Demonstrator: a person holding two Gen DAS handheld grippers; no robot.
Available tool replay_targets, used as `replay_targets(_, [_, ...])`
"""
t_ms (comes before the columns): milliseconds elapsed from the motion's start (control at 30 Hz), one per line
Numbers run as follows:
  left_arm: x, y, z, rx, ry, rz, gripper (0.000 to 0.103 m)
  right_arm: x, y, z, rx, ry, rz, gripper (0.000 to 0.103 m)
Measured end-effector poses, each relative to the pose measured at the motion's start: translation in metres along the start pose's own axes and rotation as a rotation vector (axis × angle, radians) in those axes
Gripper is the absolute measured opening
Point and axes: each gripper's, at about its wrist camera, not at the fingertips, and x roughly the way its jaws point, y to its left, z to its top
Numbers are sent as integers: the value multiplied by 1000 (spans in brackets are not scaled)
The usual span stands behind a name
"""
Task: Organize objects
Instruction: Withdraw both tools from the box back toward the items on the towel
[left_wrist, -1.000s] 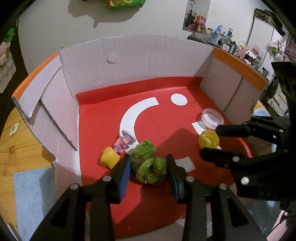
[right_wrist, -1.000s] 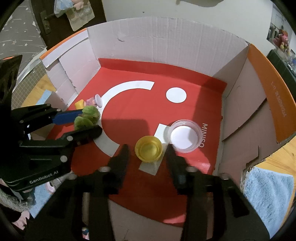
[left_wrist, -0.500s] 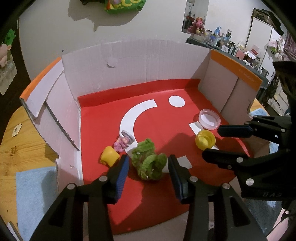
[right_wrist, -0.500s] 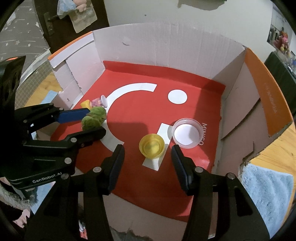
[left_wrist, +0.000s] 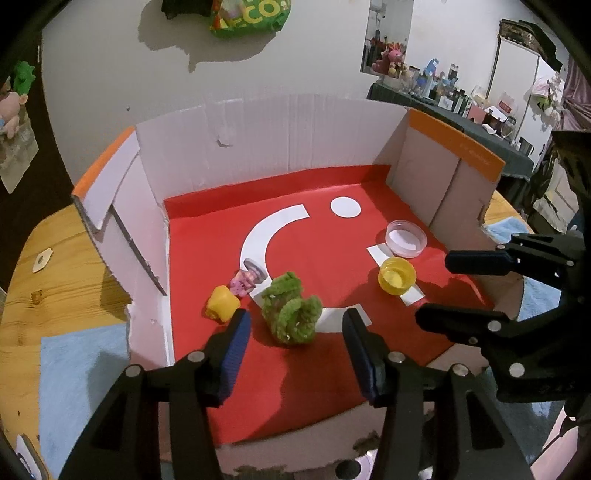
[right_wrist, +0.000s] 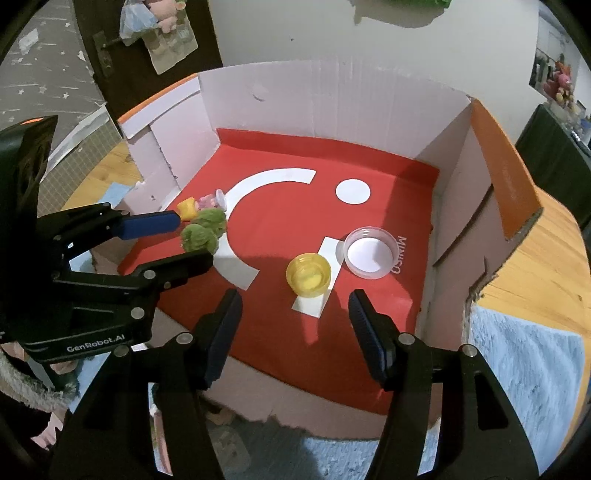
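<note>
1. Left wrist view: the left gripper (left_wrist: 295, 332) hangs over the near, wall-less edge of the cardboard box (left_wrist: 295, 136), jaws spread wide and empty. The green fuzzy toy (left_wrist: 290, 314) lies on the red mat (left_wrist: 207, 258) just ahead, touching neither finger.
2. Right wrist view: the right gripper (right_wrist: 295, 317) is likewise spread and empty, with the yellow cup (right_wrist: 308, 274) ahead and bare mat between.
3. Walls close the far, left and right sides.
4. Since a second ago both grippers have drawn back towards the near edge; the left one then straddled the green toy.
5. Count: one green toy, one yellow cup, one clear dish (left_wrist: 406, 238) beside it, one yellow block (left_wrist: 221, 304), one pink figure (left_wrist: 245, 280).
</note>
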Motion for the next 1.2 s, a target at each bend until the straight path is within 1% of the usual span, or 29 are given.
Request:
replay_targets(67, [-5,-1,-1,-1,-12,5,61,-4,2,-2,-5,-11,-1,68])
replay_targets(233, [-15,-2,-4,-1,-32,9,62,-15,8,-5,-15,-37,3,68])
replay_targets(333, [-20,-3,-7,-3,-44,14,68,-20,10,-7,-15,-49,9,68])
replay_targets(433, [-27,-4,-10,-6,-61,20,72,-27,12,-11,-12,-62,13,72])
replay_targets(533, [-34,-6,-13,-8,-74,25,79,-34,13,-16,-7,-78,22,73])
replay_targets(633, [-40,-9,-17,-8,-82,24,79,-39,14,-22,3,-90,29,73])
replay_targets(733, [-44,-10,-20,-12,-87,23,79,-45,15,-30,6,-103,23,79])
replay_targets(900, [-49,-13,-27,-18,-93,26,84,-57,20,-40,-3,-138,1,79])
replay_targets(1033, [-55,-15,-33,-22,-98,27,85,-65,22,-48,7,-164,8,83])
replay_targets(1167, [-61,-14,-42,-37,-114,27,93,-70,24,-57,19,-183,11,84])
replay_targets(1200, [-63,-13,-45,-44,-118,26,94,-71,24,-58,19,-184,9,86])
